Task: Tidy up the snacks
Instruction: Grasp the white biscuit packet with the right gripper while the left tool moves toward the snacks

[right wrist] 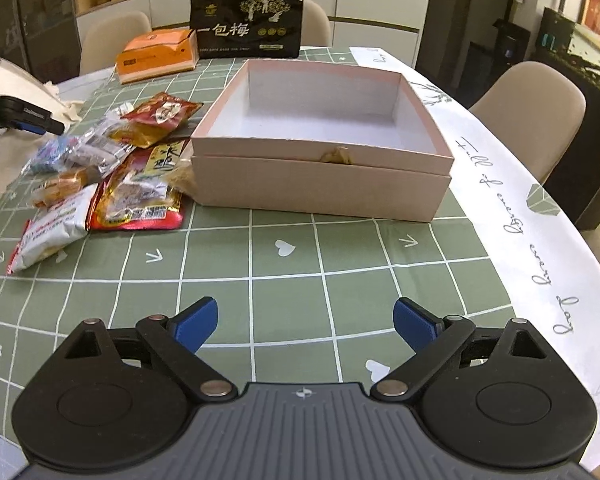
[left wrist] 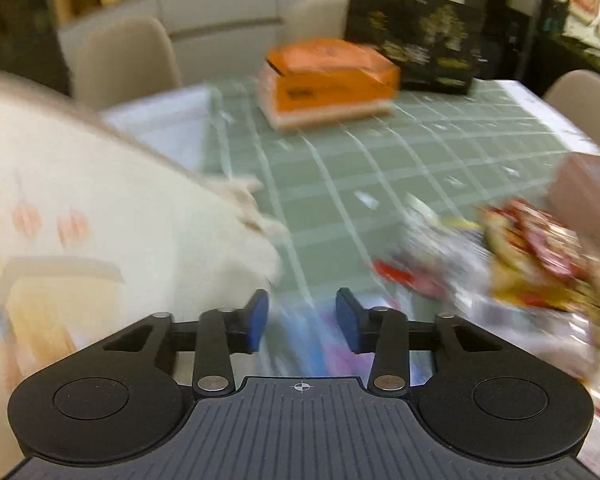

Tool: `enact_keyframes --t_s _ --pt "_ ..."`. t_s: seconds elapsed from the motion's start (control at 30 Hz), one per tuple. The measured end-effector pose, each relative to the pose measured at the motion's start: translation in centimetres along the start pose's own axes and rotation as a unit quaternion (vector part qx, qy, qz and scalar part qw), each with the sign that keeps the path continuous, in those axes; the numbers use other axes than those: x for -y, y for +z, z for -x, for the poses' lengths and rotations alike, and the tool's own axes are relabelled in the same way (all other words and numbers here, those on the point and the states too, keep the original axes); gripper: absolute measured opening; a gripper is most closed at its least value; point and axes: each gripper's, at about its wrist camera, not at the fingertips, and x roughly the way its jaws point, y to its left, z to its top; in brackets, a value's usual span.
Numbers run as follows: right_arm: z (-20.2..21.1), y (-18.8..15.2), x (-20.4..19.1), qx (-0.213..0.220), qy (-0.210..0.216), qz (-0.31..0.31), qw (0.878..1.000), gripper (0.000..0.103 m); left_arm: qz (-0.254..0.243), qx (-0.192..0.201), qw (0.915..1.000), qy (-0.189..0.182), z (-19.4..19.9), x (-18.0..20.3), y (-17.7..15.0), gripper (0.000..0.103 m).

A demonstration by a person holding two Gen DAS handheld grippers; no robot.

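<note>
An open pink box (right wrist: 324, 148) sits on the green checked tablecloth, its inside bare. A pile of snack packets (right wrist: 112, 168) lies to its left, red, white and blue ones. My right gripper (right wrist: 306, 326) is open and empty, low over the cloth in front of the box. My left gripper (left wrist: 302, 318) is open with a narrower gap and holds nothing; its view is blurred. It hovers over the near end of the snack pile (left wrist: 512, 264), above a blue and purple packet (left wrist: 308, 352). The left gripper's fingertips (right wrist: 32, 124) show in the right wrist view, at the pile's left.
An orange box (right wrist: 156, 56) and a black bag with gold print (right wrist: 248, 24) stand at the table's far side. A cream cloth bag (left wrist: 100, 216) lies at the left. Beige chairs (right wrist: 536, 112) surround the table. A white runner (right wrist: 540, 220) covers the right edge.
</note>
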Motion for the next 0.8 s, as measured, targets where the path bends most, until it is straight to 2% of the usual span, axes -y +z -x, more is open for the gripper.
enact_keyframes --t_s 0.1,0.27,0.37,0.43,0.5,0.6,0.67,0.73,0.8 --pt "-0.2 0.7 -1.0 -0.001 0.009 0.008 1.000 0.095 -0.023 0.005 0.9996 -0.013 1.6 1.2 -2.4 0.040" --pt "0.4 2.4 -3.9 0.012 0.050 0.046 0.998 0.095 -0.001 0.000 0.9985 -0.055 4.1 2.5 -5.8 0.038" --pt "0.9 3.2 -5.5 0.014 0.082 0.068 0.994 0.095 -0.004 -0.027 0.9954 -0.092 4.8 4.0 -7.7 0.039" --pt "1.2 3.8 -6.7 0.011 0.106 0.082 0.991 0.095 -0.009 -0.028 0.9945 -0.100 5.6 5.0 -8.6 0.039" --pt "1.6 4.4 -8.0 0.015 0.124 0.104 0.987 0.095 0.019 -0.025 0.9938 -0.107 6.7 5.0 -8.5 0.039" --pt "1.6 5.1 -9.2 0.020 0.150 0.126 0.980 0.095 0.054 0.017 0.9952 -0.080 7.4 4.0 -5.9 0.040" --pt "1.1 5.2 -9.5 0.021 0.160 0.131 0.978 0.095 0.053 0.040 0.9969 -0.042 6.3 3.4 -3.6 0.040" --pt "0.3 5.1 -9.3 0.009 0.160 0.118 0.980 0.095 0.041 0.034 0.9986 0.000 3.9 2.9 -1.0 0.040" --pt "-0.4 4.9 -9.1 -0.015 0.156 0.107 0.982 0.095 0.026 0.023 0.9990 0.026 1.2 2.4 0.8 0.039"
